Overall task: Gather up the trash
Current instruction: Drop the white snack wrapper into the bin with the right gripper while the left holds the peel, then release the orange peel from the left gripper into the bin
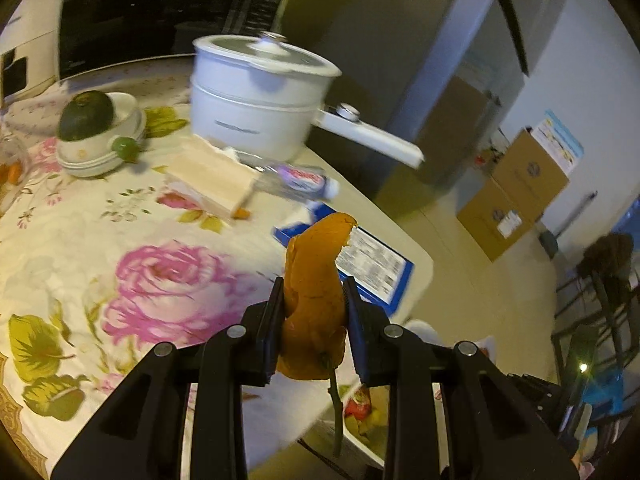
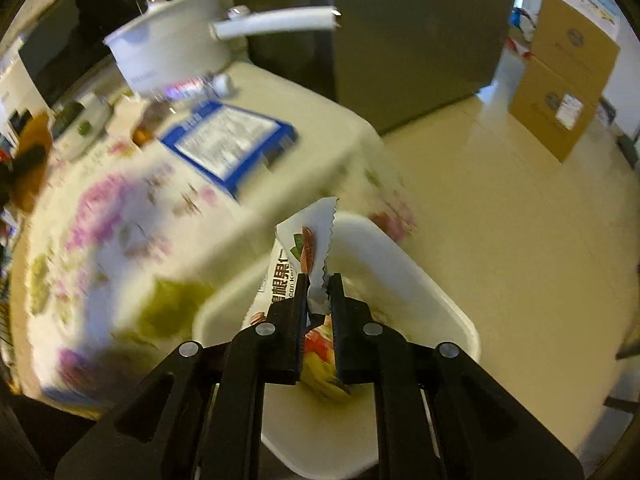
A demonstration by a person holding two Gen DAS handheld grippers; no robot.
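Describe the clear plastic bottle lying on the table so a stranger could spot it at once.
Start at the white electric pot with a long handle on the floral tablecloth. The clear plastic bottle lies on its side just before it, beside a pale wooden board. Only it has a purple label and white cap.

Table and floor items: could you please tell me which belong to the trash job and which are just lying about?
Job items:
- orange peel in left claw
- snack wrapper in right claw
- white bin

Lying about:
- white pot
- cardboard boxes
- bowl stack
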